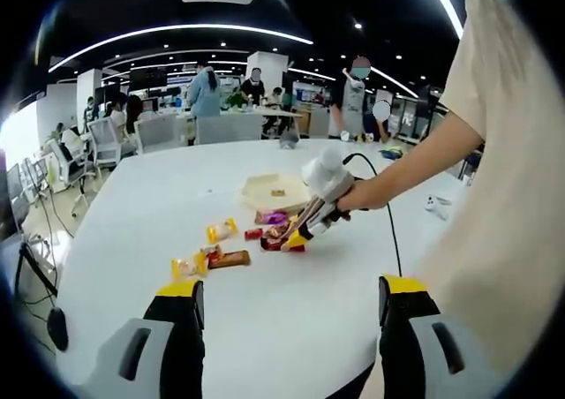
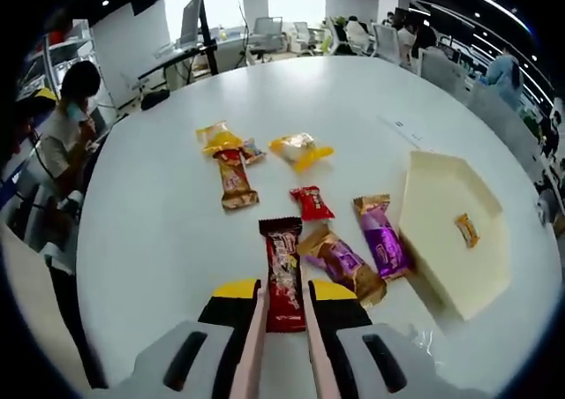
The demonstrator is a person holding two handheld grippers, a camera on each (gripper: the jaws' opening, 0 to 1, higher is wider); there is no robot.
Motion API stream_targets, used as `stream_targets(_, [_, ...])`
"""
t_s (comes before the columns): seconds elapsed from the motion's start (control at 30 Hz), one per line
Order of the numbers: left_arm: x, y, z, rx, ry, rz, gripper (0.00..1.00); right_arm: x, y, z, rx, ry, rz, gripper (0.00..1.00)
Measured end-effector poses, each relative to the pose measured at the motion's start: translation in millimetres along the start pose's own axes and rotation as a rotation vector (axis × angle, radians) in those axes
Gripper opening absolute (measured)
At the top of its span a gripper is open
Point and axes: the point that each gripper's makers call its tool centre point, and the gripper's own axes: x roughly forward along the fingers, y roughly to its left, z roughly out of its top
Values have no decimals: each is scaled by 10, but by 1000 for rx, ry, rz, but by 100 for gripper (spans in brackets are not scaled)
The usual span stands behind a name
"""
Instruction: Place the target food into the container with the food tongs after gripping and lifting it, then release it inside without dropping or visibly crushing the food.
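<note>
A long red snack bar (image 2: 283,271) lies lengthwise between the two pink arms of the food tongs (image 2: 253,342). My right gripper (image 2: 282,291) is shut on the tongs, its yellow-tipped jaws pressing their arms from outside. Whether the bar is off the table I cannot tell. To the right stands the cream hexagonal tray (image 2: 441,196) with one small orange snack (image 2: 466,229) inside. In the left gripper view, the right gripper (image 1: 305,227), held by a hand, reaches down to the snacks in front of the tray (image 1: 265,187). My left gripper (image 1: 291,297) is open and holds nothing.
Loose snacks lie on the white round table (image 2: 159,222): two purple packs (image 2: 381,236), a small red one (image 2: 311,203), a brown bar (image 2: 234,180) and yellow packs (image 2: 300,147). A cable (image 1: 388,214) trails from the right gripper. People and chairs stand beyond the table.
</note>
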Motion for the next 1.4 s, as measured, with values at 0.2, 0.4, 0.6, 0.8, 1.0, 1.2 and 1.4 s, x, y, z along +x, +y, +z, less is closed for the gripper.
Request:
stream_targets(0.2, [-13, 15, -1, -2, -1, 6, 81, -24, 82, 142, -17, -29, 22, 20])
stream_targets(0.4, [-2, 14, 16, 0, -6, 3, 81, -89, 71, 275, -27, -60, 26, 20])
stream_targets(0.6, [10, 9, 28, 4, -8, -3, 81, -147, -9, 399, -14, -91, 25, 20])
stream_targets(0.8, [12, 8, 39, 8, -8, -3, 81, -225, -117, 486, -14, -113, 7, 20])
stream_targets(1.0, [15, -1, 45, 10, -7, -5, 81, -317, -301, 577, -13, -136, -21, 21])
stream_targets(1.2, [35, -23, 58, 13, -7, -10, 81, -382, -448, 640, -8, -149, -38, 21])
stream_targets(1.4, [29, -22, 55, 15, -4, -7, 81, -435, -564, 682, -14, -156, -53, 21])
